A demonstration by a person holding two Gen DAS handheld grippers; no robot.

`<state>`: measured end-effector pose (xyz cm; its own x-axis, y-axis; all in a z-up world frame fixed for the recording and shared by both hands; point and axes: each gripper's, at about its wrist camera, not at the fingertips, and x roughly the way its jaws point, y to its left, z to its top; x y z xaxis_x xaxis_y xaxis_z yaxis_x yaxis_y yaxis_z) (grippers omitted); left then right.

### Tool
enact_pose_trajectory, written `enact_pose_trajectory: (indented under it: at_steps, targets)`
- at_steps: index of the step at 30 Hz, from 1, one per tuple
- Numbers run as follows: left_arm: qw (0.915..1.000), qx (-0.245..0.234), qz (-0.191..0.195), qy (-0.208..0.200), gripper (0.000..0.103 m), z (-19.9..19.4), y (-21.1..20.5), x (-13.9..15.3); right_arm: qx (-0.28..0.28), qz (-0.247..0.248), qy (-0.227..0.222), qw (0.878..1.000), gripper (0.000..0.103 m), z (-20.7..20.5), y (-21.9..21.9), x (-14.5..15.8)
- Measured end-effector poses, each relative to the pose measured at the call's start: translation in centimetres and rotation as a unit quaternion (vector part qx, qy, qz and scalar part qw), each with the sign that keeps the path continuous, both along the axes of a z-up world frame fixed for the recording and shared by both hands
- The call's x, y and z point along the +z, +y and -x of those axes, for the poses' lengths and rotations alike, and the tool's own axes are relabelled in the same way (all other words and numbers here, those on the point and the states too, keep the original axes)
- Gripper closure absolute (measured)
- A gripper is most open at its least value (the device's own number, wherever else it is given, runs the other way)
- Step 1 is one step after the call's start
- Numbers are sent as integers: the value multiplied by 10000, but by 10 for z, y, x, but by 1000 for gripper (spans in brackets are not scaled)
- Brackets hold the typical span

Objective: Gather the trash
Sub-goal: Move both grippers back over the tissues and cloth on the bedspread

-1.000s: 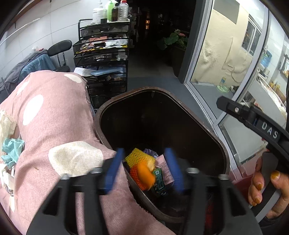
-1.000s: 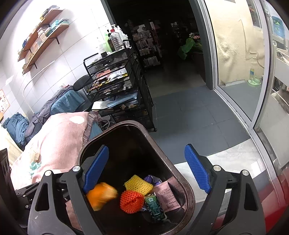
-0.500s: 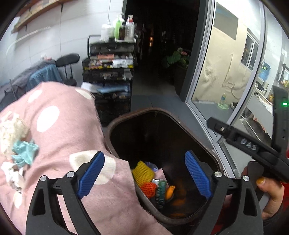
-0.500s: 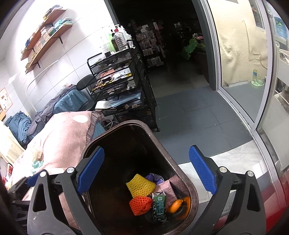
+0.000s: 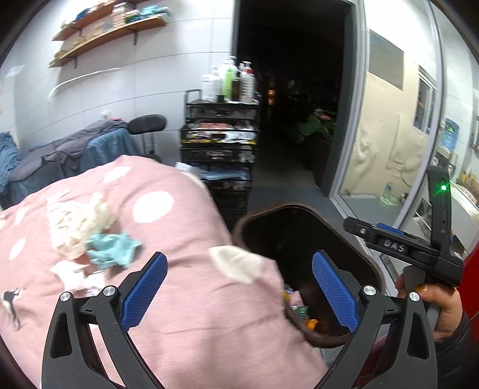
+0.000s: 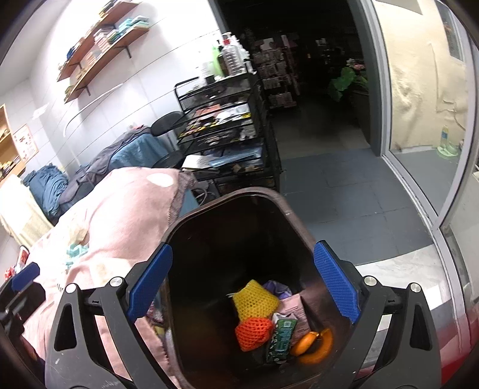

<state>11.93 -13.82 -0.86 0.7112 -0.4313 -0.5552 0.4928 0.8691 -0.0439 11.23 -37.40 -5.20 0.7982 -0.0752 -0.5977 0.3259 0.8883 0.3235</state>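
**Both grippers empty over the bin and the pink cover**

Your left gripper [image 5: 238, 287] has its blue pads spread wide with nothing between them; in the left wrist view it straddles the edge where the pink spotted cover [image 5: 167, 227] meets the brown trash bin [image 5: 302, 209]. Your right gripper [image 6: 242, 282] is just as wide and empty, with the bin's [image 6: 284, 206] opening framed between its fingers.

On the cover, left of centre in the left view, lie a crumpled teal scrap [image 5: 112, 248] and a wad of cream tissue [image 5: 80, 221], touching each other. The cover's bulge hides most of the bin's contents from this camera; only a sliver of colour shows at the near rim. At the right edge your right hand [image 5: 440, 305] grips the other tool's handle.

The right wrist view looks straight down into the bin. At the bottom lie a yellow foam net [image 6: 254, 299], an orange foam net [image 6: 254, 329] touching it, a green wrapper [image 6: 281, 335], a pinkish packet [image 6: 292, 305] and orange peel [image 6: 314, 344], all bunched in the lower right. The teal scrap [image 6: 74, 250] is only a small blur at left in this view.

Behind the bin in both views stands a black wire cart [image 5: 218, 149] with bottles on top, a draped chair [image 5: 89, 149] to its left, wall shelves [image 5: 110, 27] in the upper left, and a dark doorway [image 5: 293, 89] at centre.
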Motion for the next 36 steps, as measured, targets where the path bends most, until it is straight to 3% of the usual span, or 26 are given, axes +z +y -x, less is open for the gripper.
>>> enact_pose_trajectory:
  at_steps: [16,28,36]
  targets:
    - [9911,1326,8,102,6,-19,119,-3,1332,58,-107,9910,9,-31,96,18]
    - [9770,2113,-147,260,7,-33,198,-12,2573,288,-11,9659,9,-65,188,30]
    - [9714,2323,-80,485,7,-41,230,-23,3182,487,228,9465,9,-87,240,30]
